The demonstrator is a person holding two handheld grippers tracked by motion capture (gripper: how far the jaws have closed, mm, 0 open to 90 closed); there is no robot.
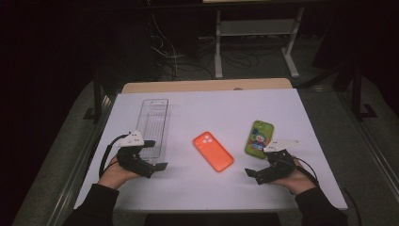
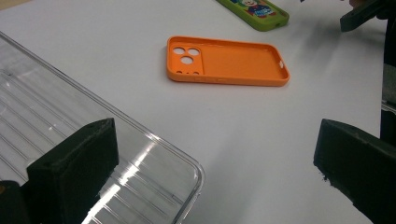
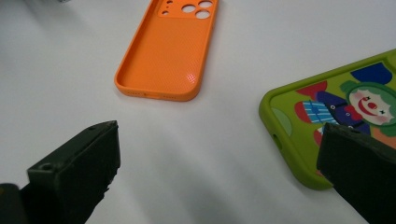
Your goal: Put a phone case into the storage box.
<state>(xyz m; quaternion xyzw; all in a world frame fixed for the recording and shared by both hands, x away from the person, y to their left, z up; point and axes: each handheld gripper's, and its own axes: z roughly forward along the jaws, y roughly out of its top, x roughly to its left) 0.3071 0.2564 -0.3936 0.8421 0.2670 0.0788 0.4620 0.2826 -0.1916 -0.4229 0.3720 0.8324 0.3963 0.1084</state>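
Right now your right gripper (image 1: 258, 173) hangs released just above the white table (image 1: 197, 188), its jaws spread wide with nothing between them. The green phone case (image 1: 259, 138) with the cartoon clown lies flat just beyond that gripper and a little to its outer side; in the right gripper view its near corner sits under the right-hand jaw, though you cannot tell whether they touch. The orange phone case (image 1: 213, 151) lies hollow side up ahead of the right gripper, apart from the green one and between your two hands. Your left gripper (image 1: 154, 165) is likewise released and holds nothing, with one jaw over the near end of the clear plastic tray (image 1: 154, 123) and the other over bare table.
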